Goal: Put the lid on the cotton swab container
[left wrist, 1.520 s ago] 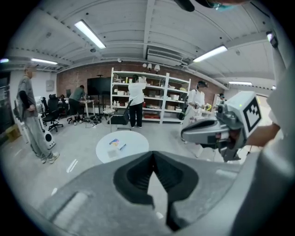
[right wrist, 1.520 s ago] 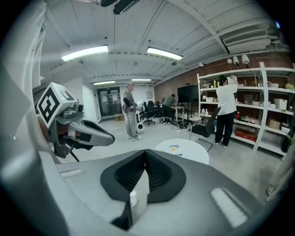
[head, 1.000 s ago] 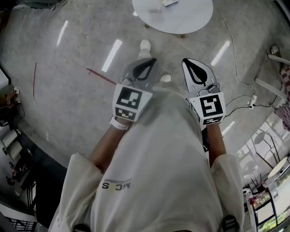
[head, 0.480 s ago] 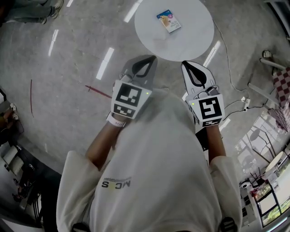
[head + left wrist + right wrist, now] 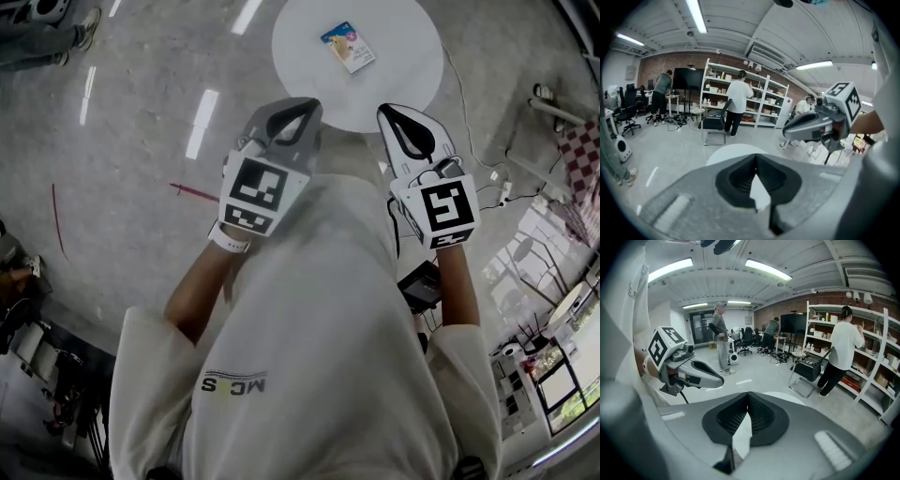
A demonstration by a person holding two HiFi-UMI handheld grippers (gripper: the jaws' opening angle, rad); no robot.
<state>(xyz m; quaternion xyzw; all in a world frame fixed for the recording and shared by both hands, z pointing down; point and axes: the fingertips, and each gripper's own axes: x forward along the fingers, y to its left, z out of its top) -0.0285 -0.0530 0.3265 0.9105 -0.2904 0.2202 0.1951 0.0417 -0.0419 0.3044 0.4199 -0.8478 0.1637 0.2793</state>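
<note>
A round white table [image 5: 398,80] stands ahead on the grey floor, and a small flat packet [image 5: 349,47] with blue and yellow print lies on it. No swab container or lid shows clearly. In the head view both grippers are held out before the person's chest, short of the table. My left gripper [image 5: 300,111] is shut with nothing between its jaws. My right gripper [image 5: 387,113] is shut and empty too. The left gripper view shows its own closed tips [image 5: 756,157] over the table top [image 5: 724,153], and the right gripper view shows the same [image 5: 748,394].
A white shelf rack [image 5: 750,101] stands at the far wall, with a person [image 5: 738,101] at it and a black chair [image 5: 712,126] in front. Another person [image 5: 721,341] stands on the floor. Cables [image 5: 487,103] run right of the table. A red strip [image 5: 197,192] lies left.
The table has slid further into the head view and the packet on it now shows whole. Both grippers have stayed shut and side by side, carried forward with the person.
</note>
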